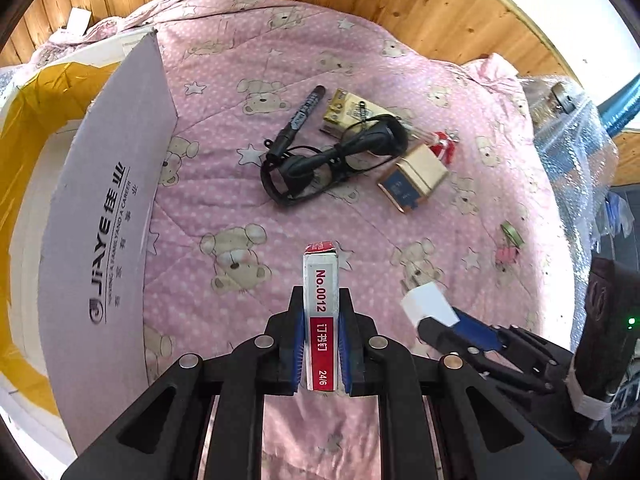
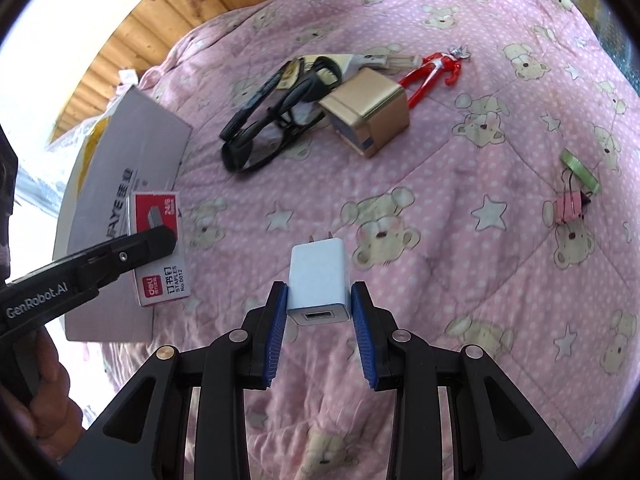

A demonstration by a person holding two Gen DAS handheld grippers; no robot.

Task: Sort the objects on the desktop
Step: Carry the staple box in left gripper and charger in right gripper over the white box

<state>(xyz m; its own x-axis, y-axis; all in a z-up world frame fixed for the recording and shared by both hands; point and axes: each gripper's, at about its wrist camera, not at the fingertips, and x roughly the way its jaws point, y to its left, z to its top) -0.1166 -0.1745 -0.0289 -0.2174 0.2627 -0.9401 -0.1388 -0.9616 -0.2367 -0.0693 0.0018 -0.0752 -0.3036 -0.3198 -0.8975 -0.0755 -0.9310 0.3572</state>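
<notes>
Now left tool (image 1: pixel 320 336) clamps one staple box (image 1: pixel 321 312), right tool (image 2: pixel 319 312) one charger (image 2: pixel 319 280).

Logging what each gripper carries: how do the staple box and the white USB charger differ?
The staple box is red and white with printed lettering; the USB charger is plain white. The box is a slim carton; the charger is a rounded block with prongs and a port. Both are clamped between blue pads, the box in the left gripper, the charger in the right gripper.
</notes>
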